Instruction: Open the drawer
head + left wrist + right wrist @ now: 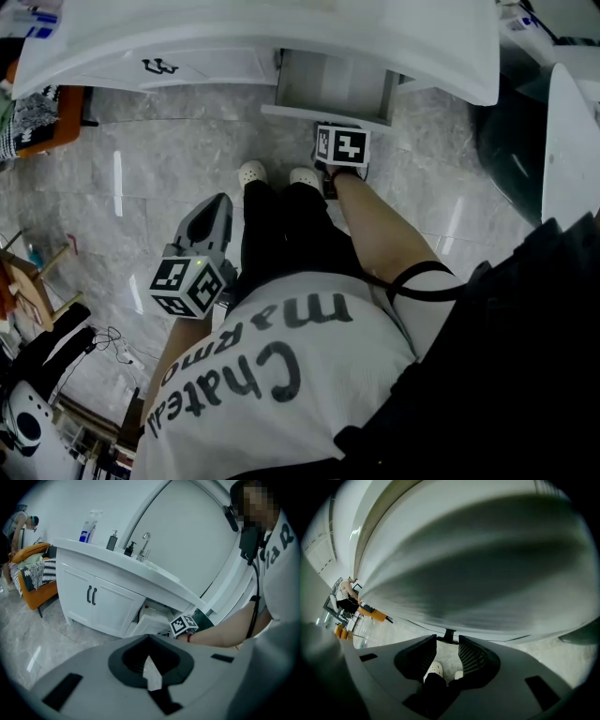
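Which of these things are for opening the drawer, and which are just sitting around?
For the job:
drawer, already pulled out
right gripper, jaws apart, at the drawer's front

Just sitting around:
left gripper, away from the drawer
soap bottles and tap on the counter
cupboard doors
orange chair

The floor (141, 178) is glossy grey marble tile with pale streaks of reflected light. On it stand a white cabinet (108, 606), a pair of white shoes (253, 173) just in front of the cabinet, and an orange seat (37, 590) off to one side. The cabinet's white tabletop (117, 562) carries a clear spray bottle (89, 527) with a blue label, two dark pump bottles (112, 541) and a chrome tap (145, 543).
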Demonstrator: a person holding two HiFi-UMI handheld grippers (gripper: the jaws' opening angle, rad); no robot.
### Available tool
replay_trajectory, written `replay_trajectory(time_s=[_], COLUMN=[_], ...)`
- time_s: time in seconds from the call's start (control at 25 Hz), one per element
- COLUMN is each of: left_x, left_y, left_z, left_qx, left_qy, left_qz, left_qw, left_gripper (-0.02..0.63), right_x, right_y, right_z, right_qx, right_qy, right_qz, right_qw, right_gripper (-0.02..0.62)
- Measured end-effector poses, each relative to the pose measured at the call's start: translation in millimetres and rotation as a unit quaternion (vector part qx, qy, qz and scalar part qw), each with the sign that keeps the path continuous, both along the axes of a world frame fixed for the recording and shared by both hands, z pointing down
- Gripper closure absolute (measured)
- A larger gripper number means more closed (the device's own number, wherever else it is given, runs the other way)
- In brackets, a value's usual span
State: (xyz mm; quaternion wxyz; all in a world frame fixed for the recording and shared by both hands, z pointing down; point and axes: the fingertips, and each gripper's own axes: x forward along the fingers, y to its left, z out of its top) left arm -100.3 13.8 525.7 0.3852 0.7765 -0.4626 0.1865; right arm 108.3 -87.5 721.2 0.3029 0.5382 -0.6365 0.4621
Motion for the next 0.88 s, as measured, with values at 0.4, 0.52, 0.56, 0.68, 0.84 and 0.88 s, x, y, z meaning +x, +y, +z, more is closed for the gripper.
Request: replay_trajectory(time_s=[0.4,0.52,0.56,0.68,0.84,0.88], left_x=[-6,-8,-8,-11,-17,-17], left_y=[9,11,12,14,16,16], left_z=[-2,-4,-5,-5,-3,-3], left_qx=[-0.002,-0.002,-0.001,0.001,-0.002,-0.002], left_qy=[0.006,0.011,0.011,0.008,0.007,0.007], left_qz=[-0.012,-0.021,-0.021,-0.022,-0.026,-0.025], left_qw=[0.9999,0.9997,0.9997,0.9997,0.9996,0.9997], left_gripper=[0.601,0.601,0.601,0.601,0.601,0.601], right_x=[-3,-2,-2,-3,-4,-4], right_y=[18,26,27,31,33,33], right_z=[1,-1,-2,-3,-3,-3], right_qx=[-0.004,0.003,0.004,0.006,0.010,0.010], right_qy=[0.024,0.036,0.039,0.055,0.070,0.072], right_qz=[-0.018,-0.014,-0.009,-0.012,-0.019,-0.019], right_qw=[1.000,0.999,0.999,0.998,0.997,0.997], right_gripper=[0.449,0.454,0.454,0.459,0.463,0.465])
